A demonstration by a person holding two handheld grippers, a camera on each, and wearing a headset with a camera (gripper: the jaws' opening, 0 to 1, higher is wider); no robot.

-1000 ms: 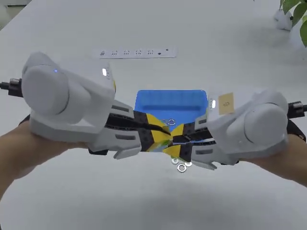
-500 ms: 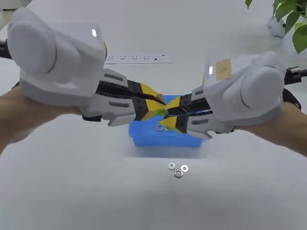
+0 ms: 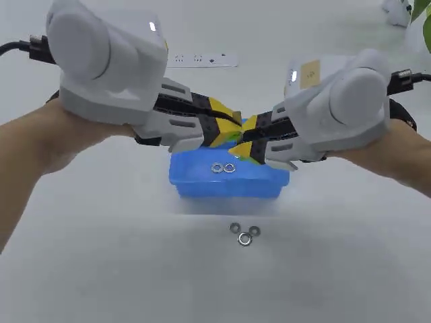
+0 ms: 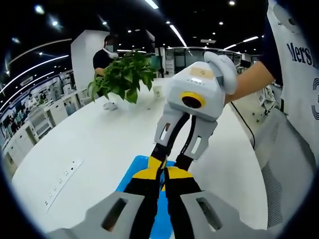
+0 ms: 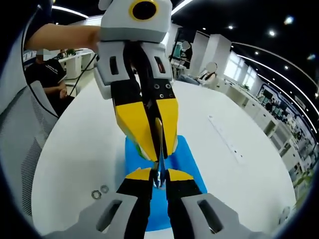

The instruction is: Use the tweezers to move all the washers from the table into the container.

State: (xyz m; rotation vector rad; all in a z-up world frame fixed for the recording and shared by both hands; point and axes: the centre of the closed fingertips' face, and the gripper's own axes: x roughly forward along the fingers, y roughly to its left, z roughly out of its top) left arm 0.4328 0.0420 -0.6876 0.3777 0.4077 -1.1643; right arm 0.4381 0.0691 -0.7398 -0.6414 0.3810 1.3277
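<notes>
Blue plastic makes the container (image 3: 227, 183), a low box with straight walls on the smooth white tabletop (image 3: 101, 269). Two small round metal washers (image 3: 223, 168) lie side by side inside it. Three more washers (image 3: 244, 233) lie in a tight little bunch on the tabletop, just in front of the container on the person's side.

Right above the container the two claws meet tip to tip. Both have big white rounded bodies, black arms and yellow tips. The right claw (image 3: 248, 139) is narrow and pinches the tweezers (image 5: 159, 172), a thin shiny metal strip standing between its yellow tips. The left claw (image 3: 233, 125) is narrow too, its jaws almost touching. I cannot tell if it also grips the tweezers. A bit of green shows where the two claws meet.

A tan sticker (image 3: 312, 73) sits on top of the right claw. Its writing is too small to read. The letters "Mers" (image 4: 299, 52) stand in white on a dark shirt in the left gripper view.

Behind the container, farther from the person, a long flat white power strip (image 3: 199, 59) lies on the tabletop. Well beyond the container, a leafy green plant (image 4: 122, 77) stands near the far side of the tabletop.
</notes>
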